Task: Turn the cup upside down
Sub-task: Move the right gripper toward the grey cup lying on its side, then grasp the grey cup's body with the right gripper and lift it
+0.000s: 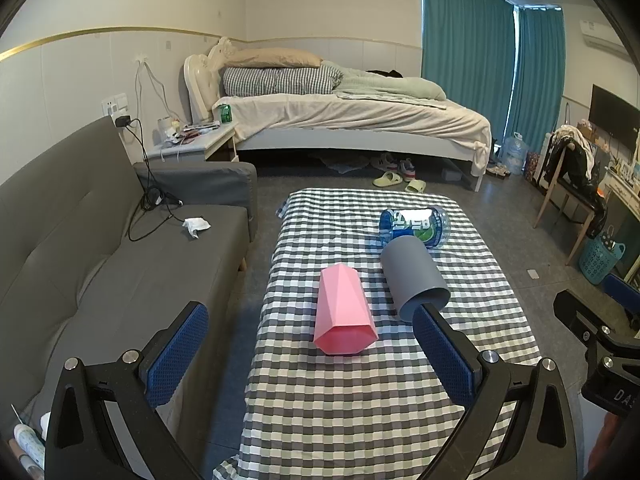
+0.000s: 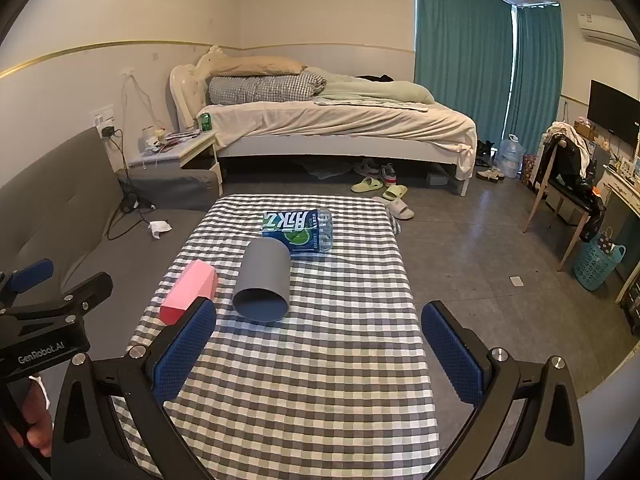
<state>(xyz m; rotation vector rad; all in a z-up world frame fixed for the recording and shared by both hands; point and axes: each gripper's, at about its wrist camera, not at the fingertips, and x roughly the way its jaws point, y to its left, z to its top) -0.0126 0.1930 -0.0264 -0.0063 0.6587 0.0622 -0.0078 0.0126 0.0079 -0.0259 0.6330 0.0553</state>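
Observation:
A grey cup [image 1: 414,276] lies on its side on the checked table [image 1: 360,400], its open mouth facing me; it also shows in the right wrist view [image 2: 263,280]. A pink faceted cup [image 1: 345,312] lies on its side to its left, and shows in the right wrist view [image 2: 190,292]. My left gripper [image 1: 312,356] is open and empty, above the table's near part, short of both cups. My right gripper [image 2: 320,352] is open and empty, short of the grey cup.
A blue-labelled plastic bottle [image 2: 298,231] lies on its side just behind the grey cup. A grey sofa [image 1: 100,264] runs along the table's left side. A bed [image 1: 340,120], slippers [image 2: 396,200], a chair [image 2: 568,184] and a teal basket [image 2: 598,260] stand beyond.

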